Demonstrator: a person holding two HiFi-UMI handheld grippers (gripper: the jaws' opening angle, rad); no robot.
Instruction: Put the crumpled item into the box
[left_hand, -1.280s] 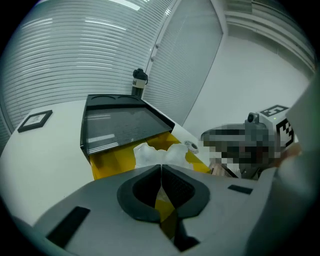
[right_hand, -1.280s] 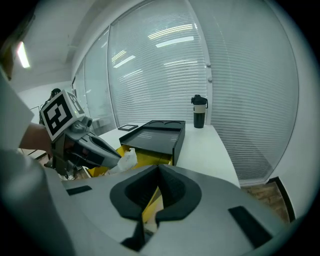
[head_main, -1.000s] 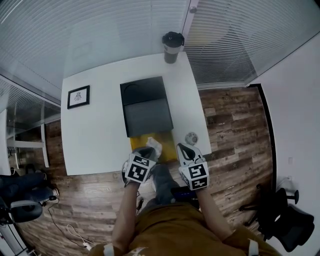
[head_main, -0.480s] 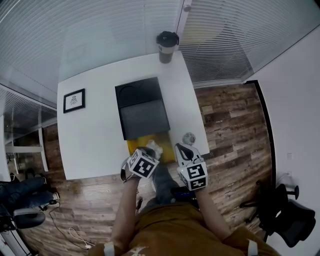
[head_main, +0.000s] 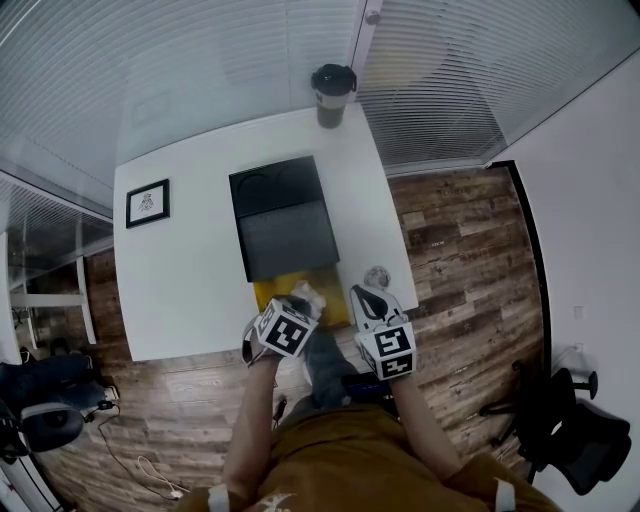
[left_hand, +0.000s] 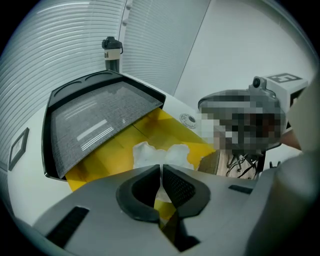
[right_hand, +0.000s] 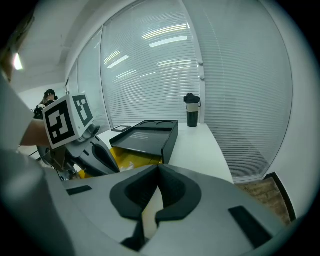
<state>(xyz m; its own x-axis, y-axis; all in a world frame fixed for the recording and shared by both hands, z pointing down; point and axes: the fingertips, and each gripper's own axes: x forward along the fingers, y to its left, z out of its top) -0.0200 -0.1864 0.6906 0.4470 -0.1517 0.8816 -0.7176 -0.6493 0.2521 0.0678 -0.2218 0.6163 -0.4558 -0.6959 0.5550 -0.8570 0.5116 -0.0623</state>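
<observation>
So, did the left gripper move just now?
Yes, a little. Against the black lid, the left gripper shifted forward and rightward over the yellow box, with the crumpled paper at its tip.

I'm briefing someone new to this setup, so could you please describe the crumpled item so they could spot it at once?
On the white table, find the dark box in the middle; a yellow surface shows at its near end. The crumpled white paper shows against that yellow, at the left gripper's tips: the only pale, wrinkled lump there.
</observation>
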